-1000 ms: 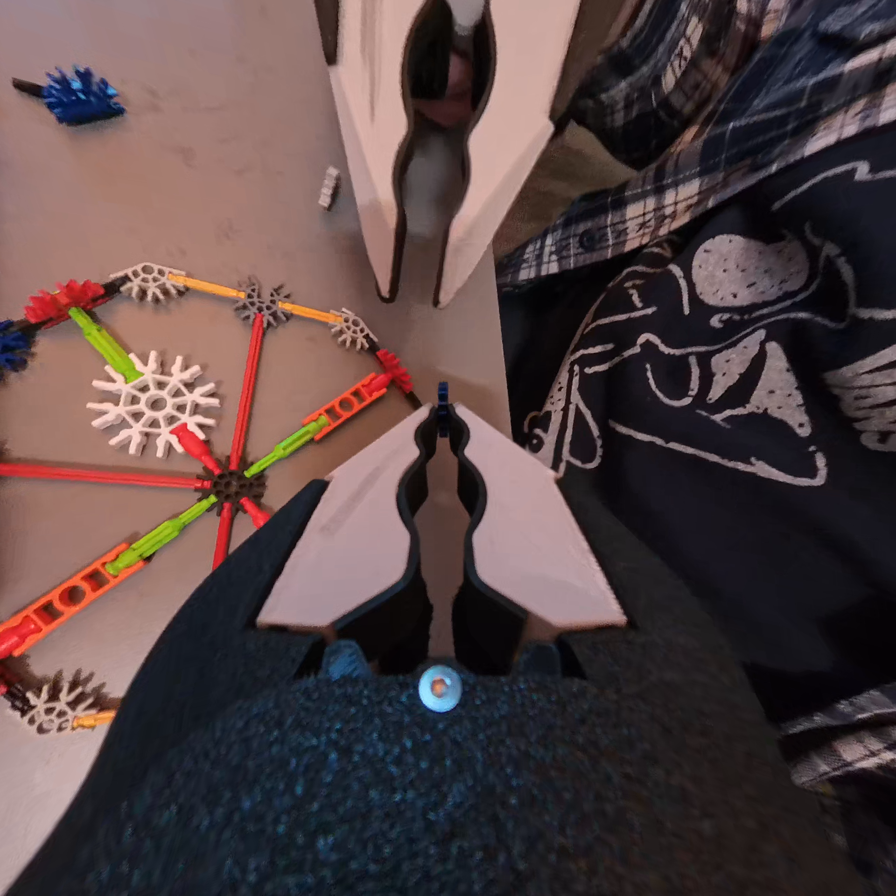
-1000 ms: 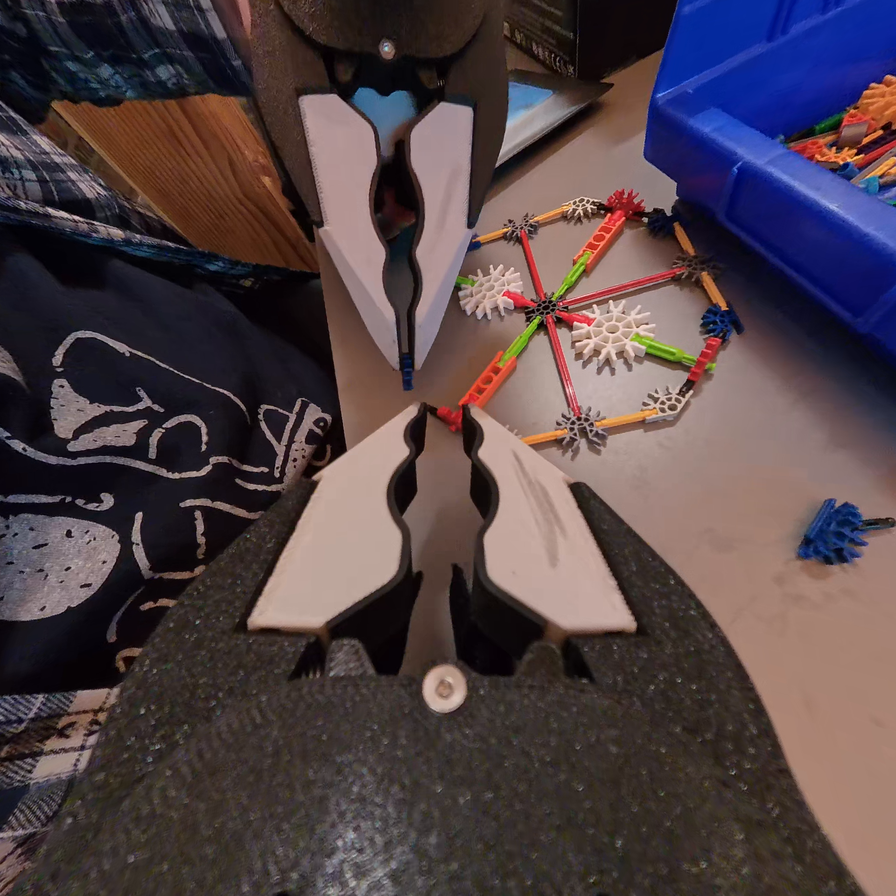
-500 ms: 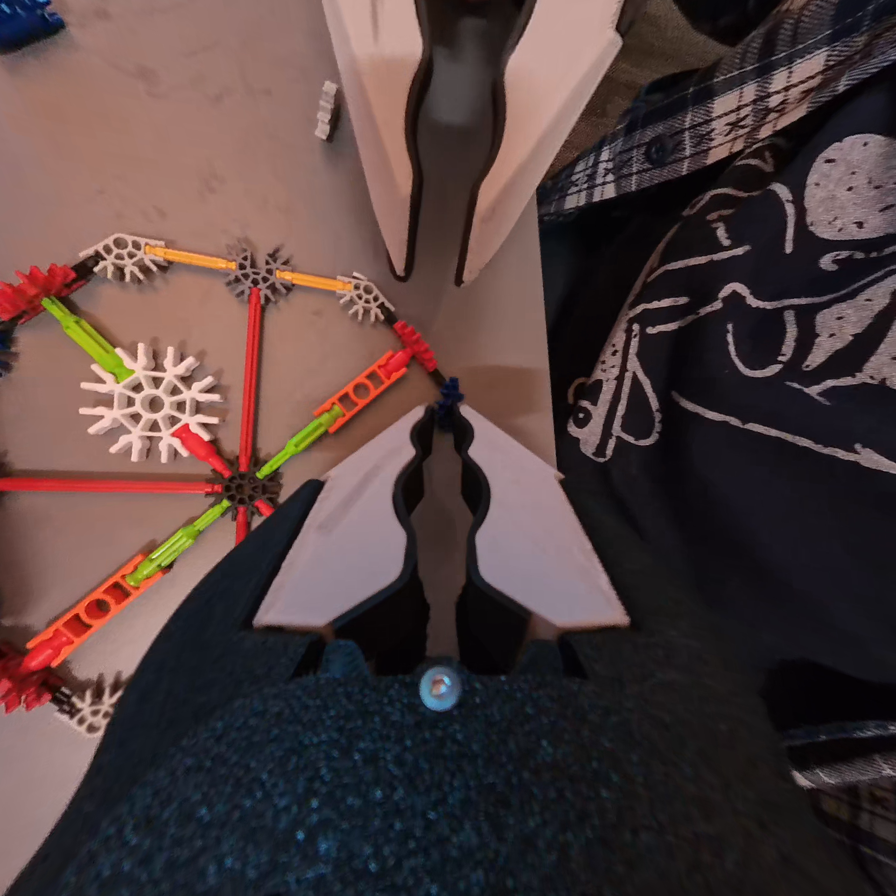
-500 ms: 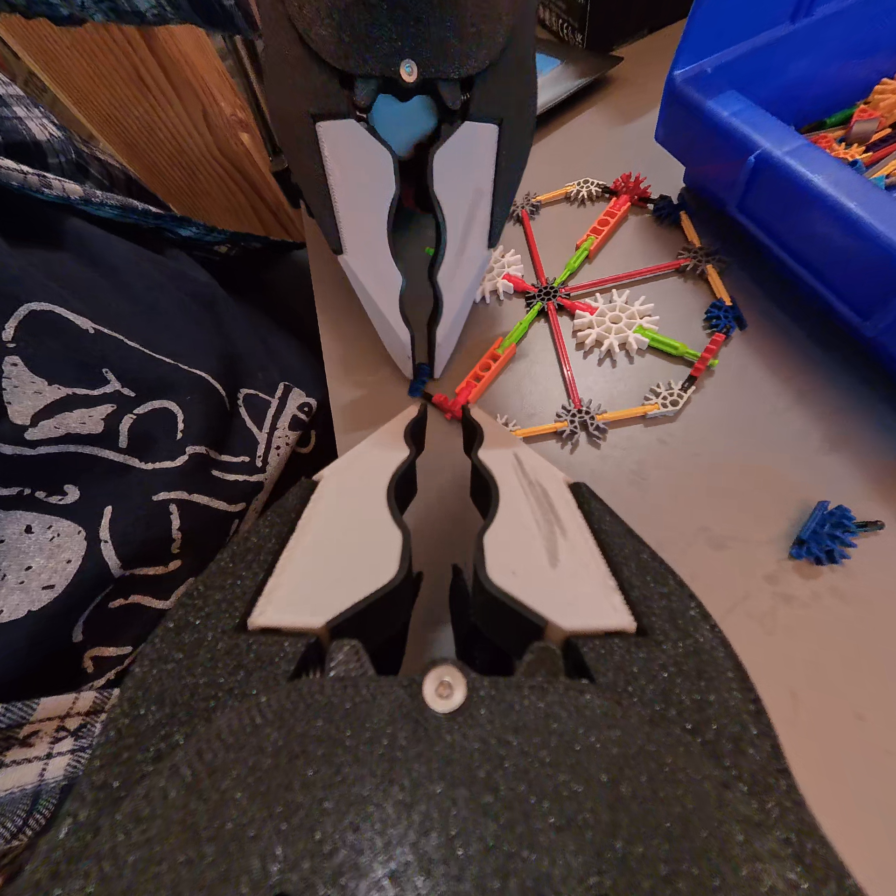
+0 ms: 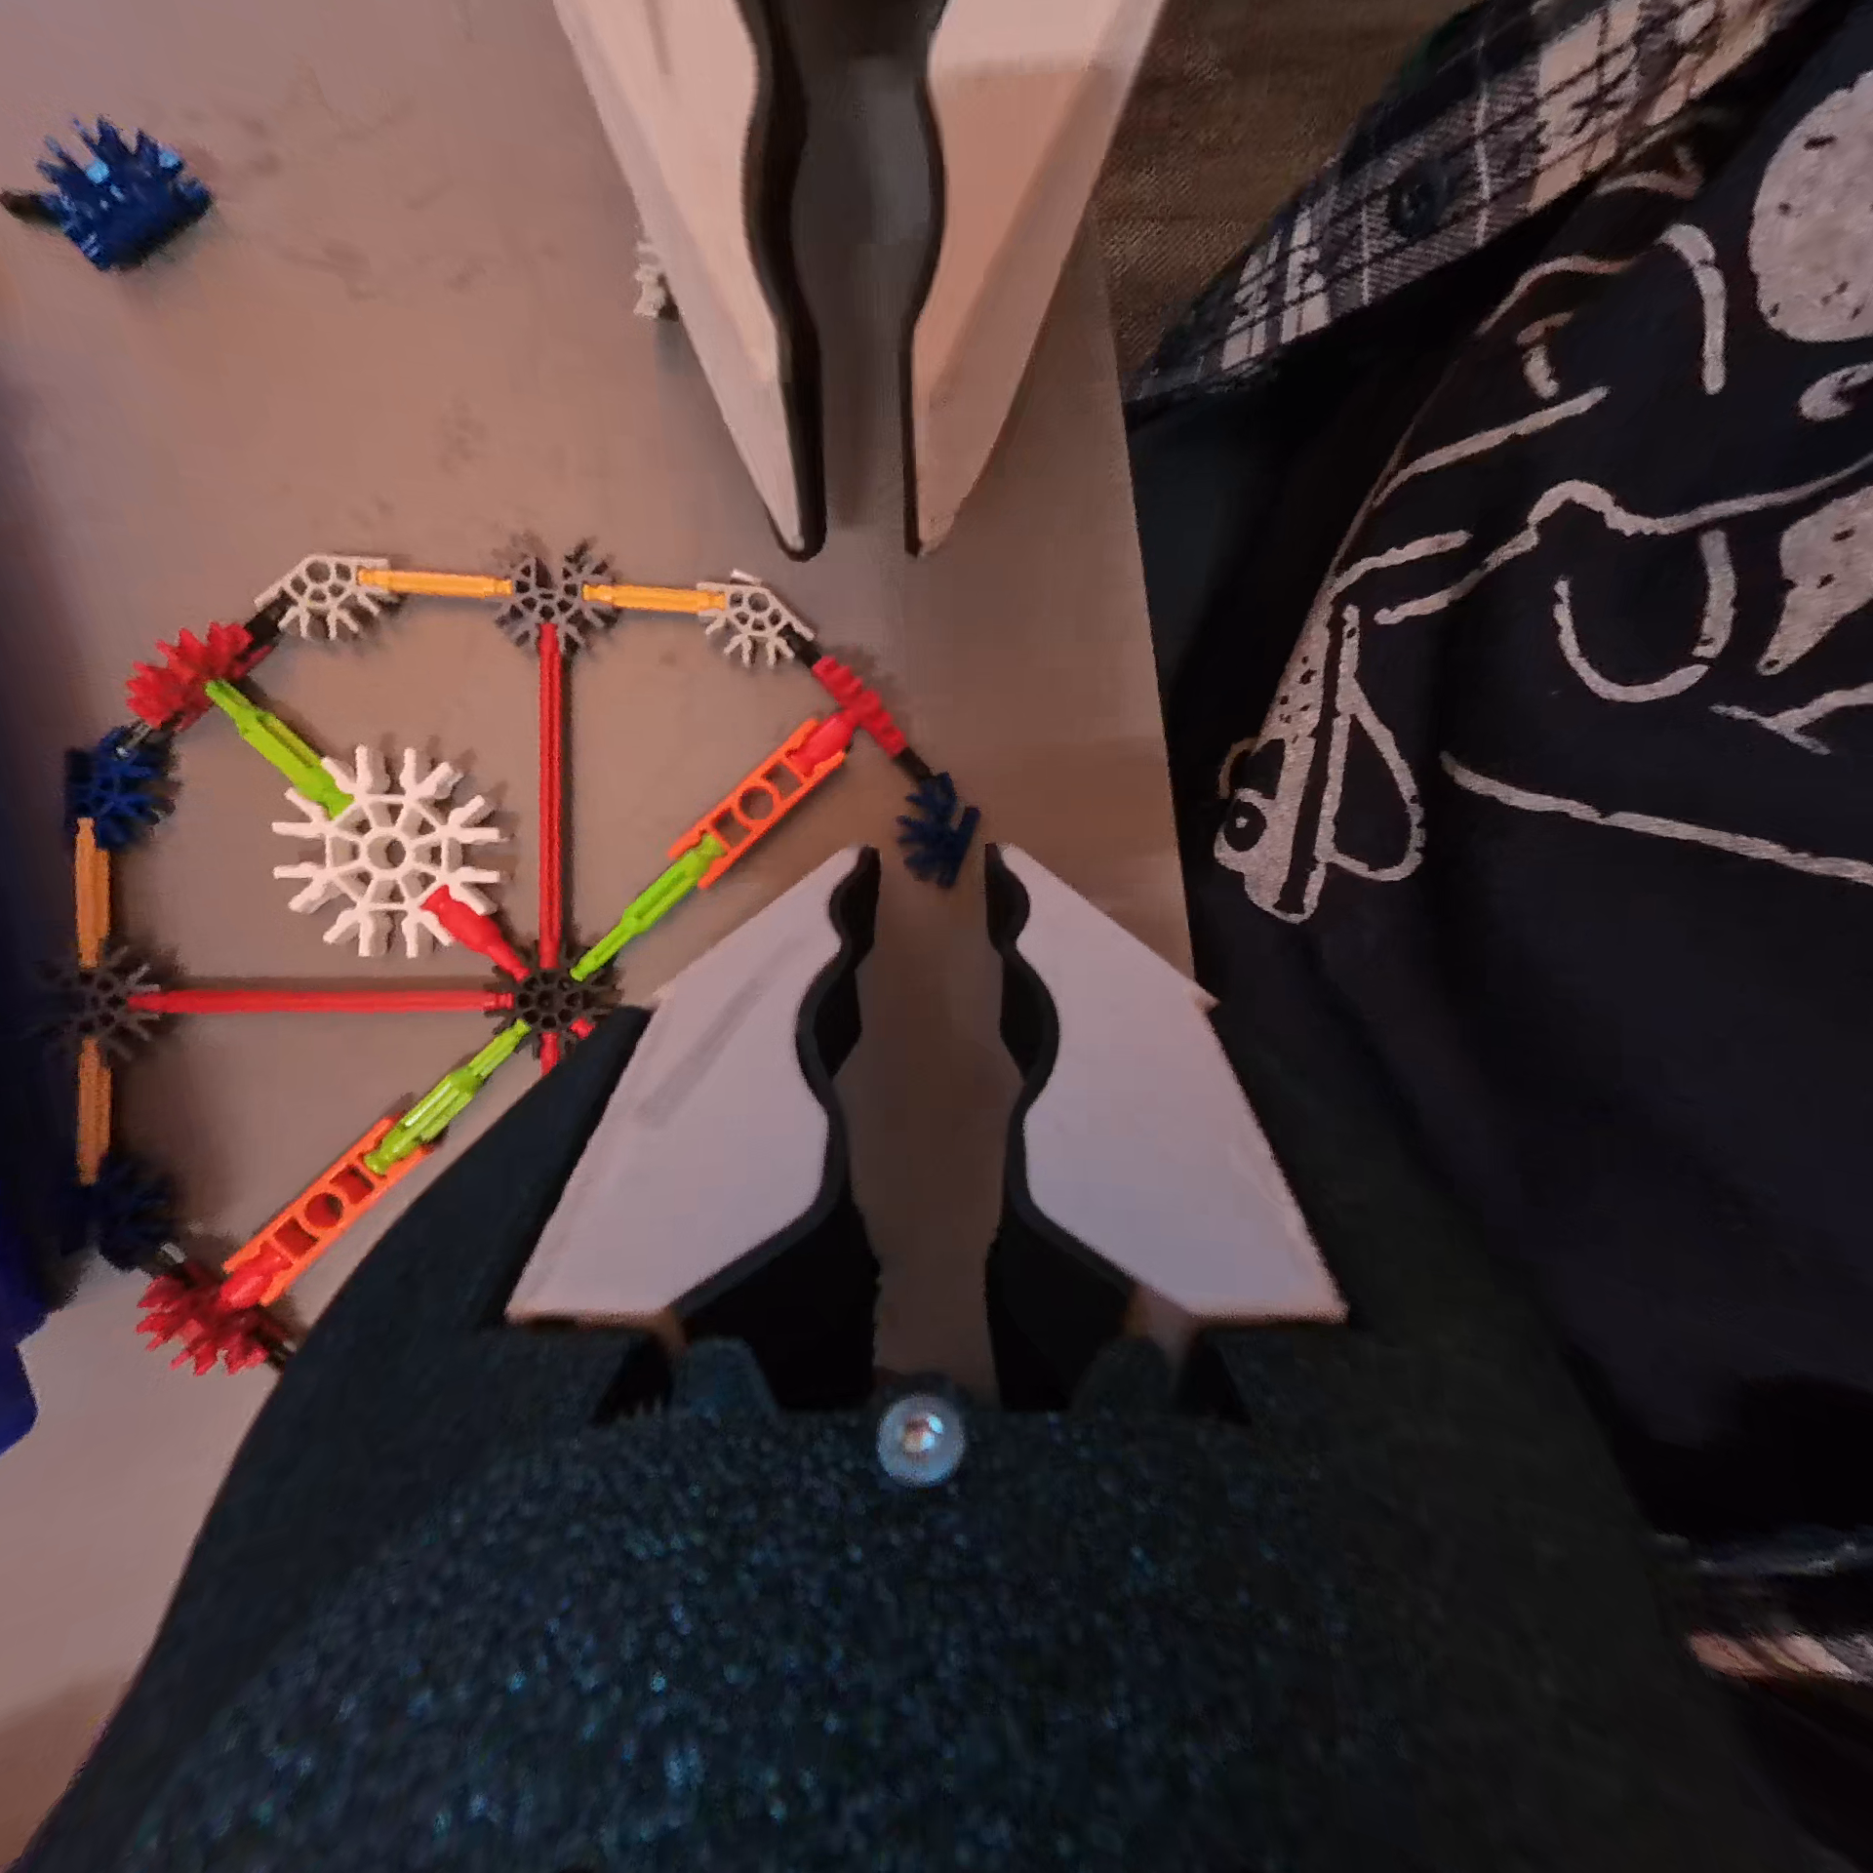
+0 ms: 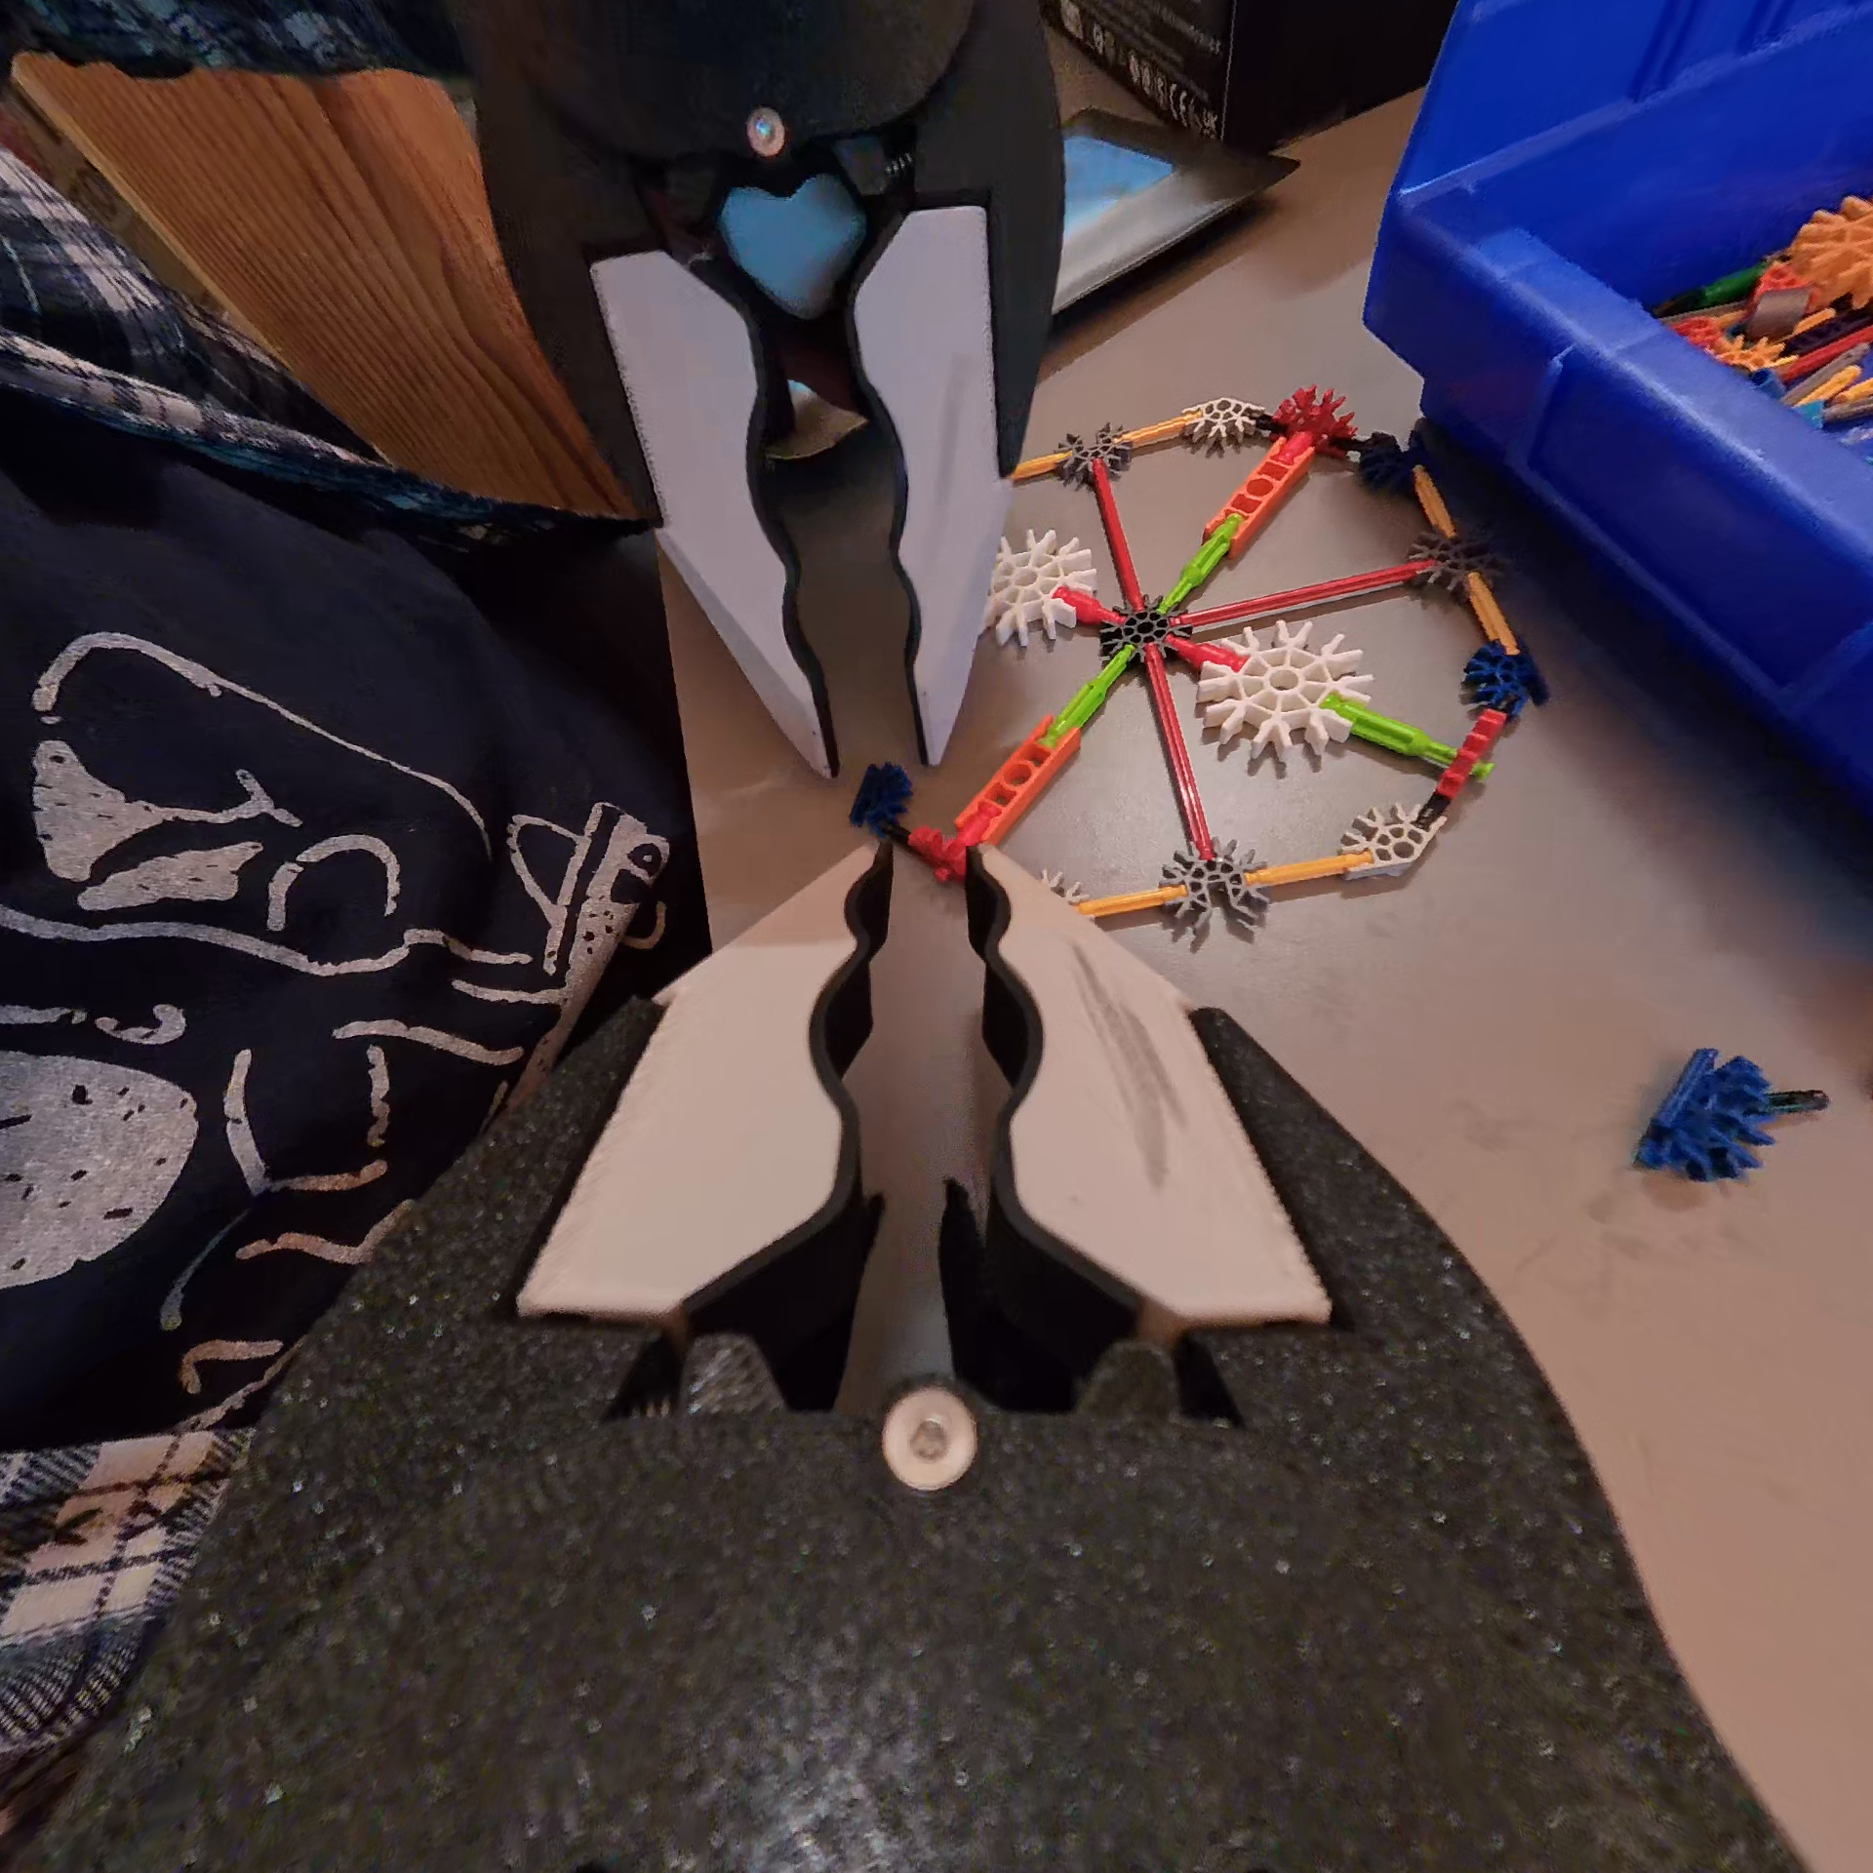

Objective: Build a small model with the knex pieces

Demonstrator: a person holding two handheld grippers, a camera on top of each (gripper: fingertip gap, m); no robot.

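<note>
Blue snowflake connector (image 5: 938, 826) sat on the tabletop (image 5: 405, 385) at the wheel's (image 5: 547, 998) four o'clock rim, just off the left claw (image 5: 927, 877), which gaped empty. Right claw (image 6: 927, 862) was parted, straddling the red connector (image 6: 938, 849); pressing squarely would seat joints best.

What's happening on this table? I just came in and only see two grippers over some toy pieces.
A person holds two grippers tip to tip above a flat rod-and-connector wheel on the table. The left gripper has its jaws apart, with a small blue connector at the wheel's rim just ahead of them, not gripped. The right gripper is also open, its tips by a red connector beside it. A spare blue connector lies apart, and a blue bin holds more pieces.
</note>
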